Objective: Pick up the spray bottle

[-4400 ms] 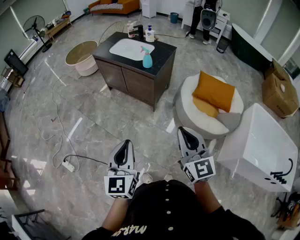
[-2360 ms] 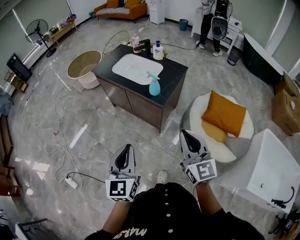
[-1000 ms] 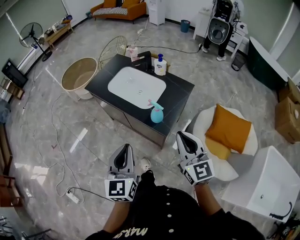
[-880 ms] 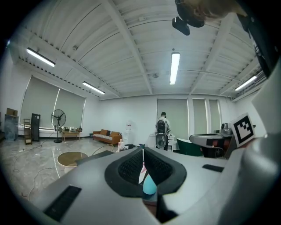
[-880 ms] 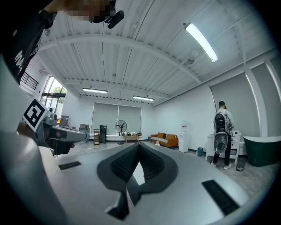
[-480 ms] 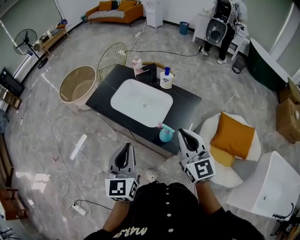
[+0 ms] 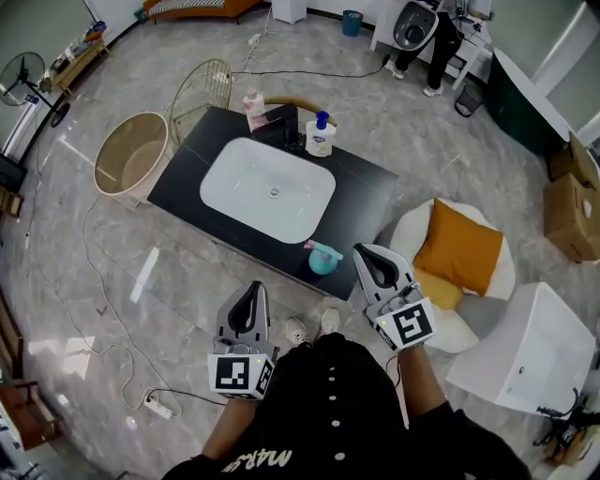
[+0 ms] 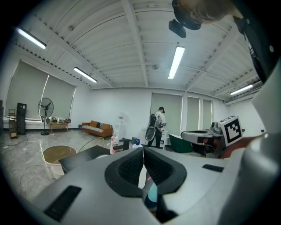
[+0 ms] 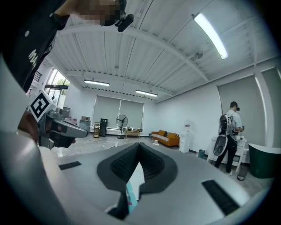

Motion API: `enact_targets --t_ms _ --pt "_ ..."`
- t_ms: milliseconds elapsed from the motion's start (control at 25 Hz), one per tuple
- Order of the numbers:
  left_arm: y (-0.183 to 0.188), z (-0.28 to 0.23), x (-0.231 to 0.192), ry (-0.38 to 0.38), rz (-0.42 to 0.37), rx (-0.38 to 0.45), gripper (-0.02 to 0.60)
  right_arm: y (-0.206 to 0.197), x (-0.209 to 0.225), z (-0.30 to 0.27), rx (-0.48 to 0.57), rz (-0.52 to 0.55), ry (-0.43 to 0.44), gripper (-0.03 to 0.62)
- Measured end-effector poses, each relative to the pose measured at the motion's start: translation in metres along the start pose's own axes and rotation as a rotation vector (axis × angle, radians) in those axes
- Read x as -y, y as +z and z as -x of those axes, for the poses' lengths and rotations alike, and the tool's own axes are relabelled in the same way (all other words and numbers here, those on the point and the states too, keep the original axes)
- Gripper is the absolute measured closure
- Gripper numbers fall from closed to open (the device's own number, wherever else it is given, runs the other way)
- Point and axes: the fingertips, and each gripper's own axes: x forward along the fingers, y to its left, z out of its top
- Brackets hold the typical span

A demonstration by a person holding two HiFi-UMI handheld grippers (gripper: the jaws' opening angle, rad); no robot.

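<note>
The spray bottle, teal with a pink trigger, stands upright near the front right corner of the black counter. My right gripper is shut and empty, with its tip just right of the bottle and apart from it. Further back and to the left, my left gripper is also shut and empty, short of the counter's front edge. In the left gripper view a sliver of the teal bottle shows below the closed jaws. The right gripper view shows a strip of the bottle under its closed jaws.
A white sink basin fills the counter's middle, with a black faucet, a pump bottle and a pink bottle behind it. A beige tub stands left, a white pouf with an orange cushion right. A person stands far back.
The counter and the spray bottle have come closer as I walked up. The bottle now stands right beside my right gripper's tip. Both grippers stayed shut.
</note>
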Motion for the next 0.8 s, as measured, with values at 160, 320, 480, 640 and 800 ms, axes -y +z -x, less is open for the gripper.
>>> enact_targets --t_ms 160,320,480,640,800 --pt "-0.012 -0.010 0.006 -0.010 0.014 -0.040 0.565 -0.028 0.001 -0.012 -0.063 0.009 0.129 0.599" --pt "-0.035 -0.021 0.008 0.004 0.043 -0.094 0.565 -0.065 -0.002 -0.028 -0.123 -0.016 0.272 0.474" --pt "-0.070 -0.023 0.013 0.022 0.073 -0.175 0.565 -0.117 -0.016 -0.041 -0.219 0.079 0.423 0.370" --pt "-0.110 -0.027 0.021 0.048 0.102 -0.274 0.565 -0.159 -0.028 -0.053 -0.234 0.077 0.545 0.359" --pt "-0.143 -0.035 0.024 0.065 0.123 -0.318 0.565 -0.188 -0.036 -0.067 -0.206 0.075 0.618 0.359"
